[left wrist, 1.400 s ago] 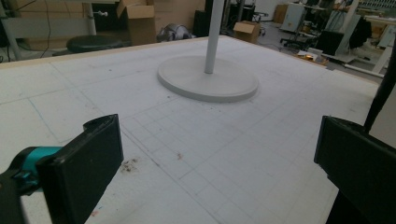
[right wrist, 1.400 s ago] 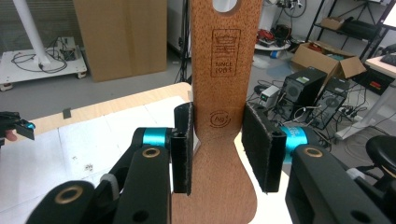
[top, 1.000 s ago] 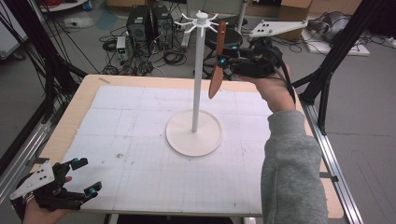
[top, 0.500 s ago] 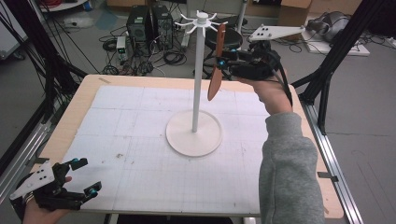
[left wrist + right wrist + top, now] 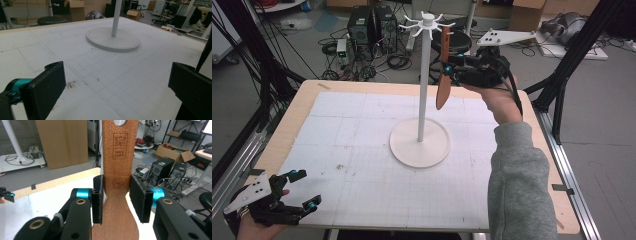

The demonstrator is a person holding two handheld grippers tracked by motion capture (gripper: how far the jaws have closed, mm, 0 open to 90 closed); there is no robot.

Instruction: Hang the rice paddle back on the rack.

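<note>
Little has moved since the earlier frame: wooden spatula [image 5: 443,70] hangs upright just beside the white stand's [image 5: 424,80] top hooks, clamped at its neck by right claw [image 5: 451,72], forearm raised. Left claw [image 5: 297,191] open, low at the table's [image 5: 362,125] near-left edge.

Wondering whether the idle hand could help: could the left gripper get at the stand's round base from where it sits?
Probably yes: the left gripper is open, and bare mat lies between it and the base.
</note>
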